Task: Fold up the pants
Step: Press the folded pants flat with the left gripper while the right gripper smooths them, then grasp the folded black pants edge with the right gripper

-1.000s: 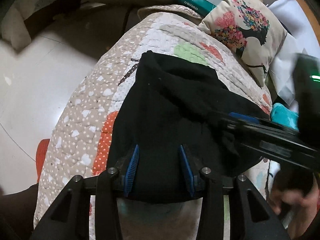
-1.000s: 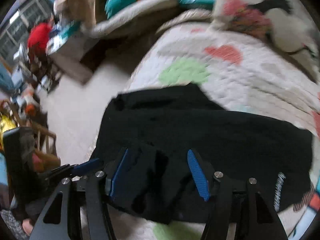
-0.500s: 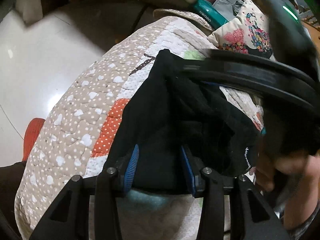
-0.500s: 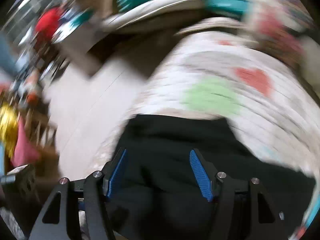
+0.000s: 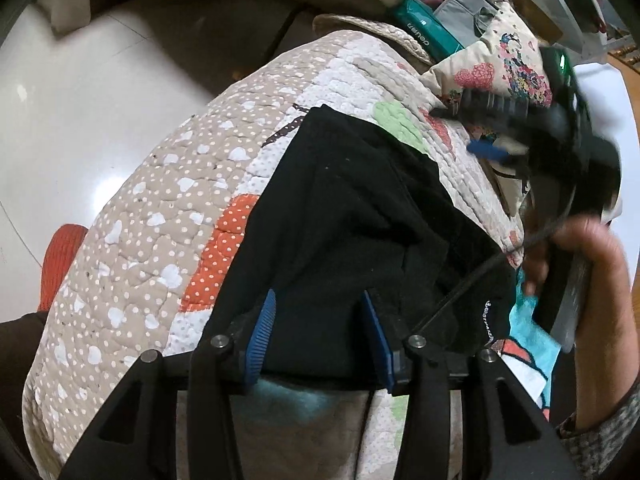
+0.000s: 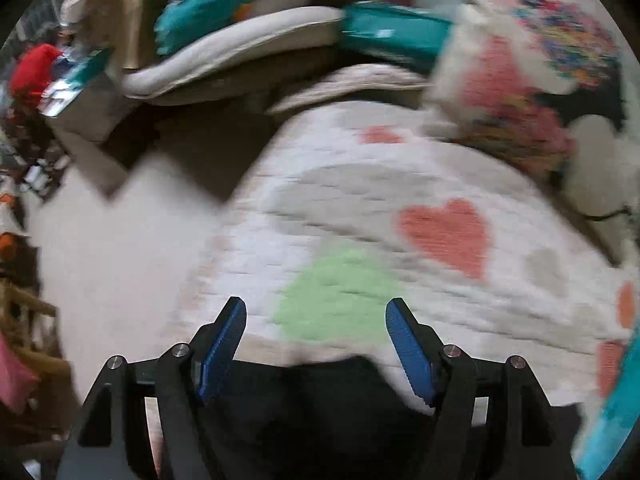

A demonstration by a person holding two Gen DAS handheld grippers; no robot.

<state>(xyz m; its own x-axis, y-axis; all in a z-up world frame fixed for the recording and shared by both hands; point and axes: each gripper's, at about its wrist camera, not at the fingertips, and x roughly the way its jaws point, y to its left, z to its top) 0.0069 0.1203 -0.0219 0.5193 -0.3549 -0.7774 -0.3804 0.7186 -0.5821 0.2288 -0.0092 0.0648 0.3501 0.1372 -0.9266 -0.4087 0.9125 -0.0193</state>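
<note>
The black pants point(image 5: 352, 232) lie folded in a bundle on a quilted bedspread point(image 5: 160, 220). My left gripper point(image 5: 320, 328) hovers at the bundle's near edge with its blue pads either side of the cloth, jaws apart. My right gripper point(image 6: 316, 344) is open and empty, lifted above the quilt past the pants' far edge point(image 6: 344, 408). In the left wrist view the right gripper point(image 5: 532, 136) shows blurred at the upper right, held by a hand point(image 5: 592, 264).
A floral cushion point(image 5: 504, 68) and a teal box point(image 5: 424, 32) lie at the head of the bed. White floor point(image 5: 80, 120) is to the left. Clutter and stacked bedding point(image 6: 240, 48) stand beyond the bed. A turquoise cloth point(image 5: 532, 320) lies at the right.
My right gripper has let go of the pants and lifted away over the far end of the quilt. The pants now lie folded over. My left gripper has stayed at the near edge.
</note>
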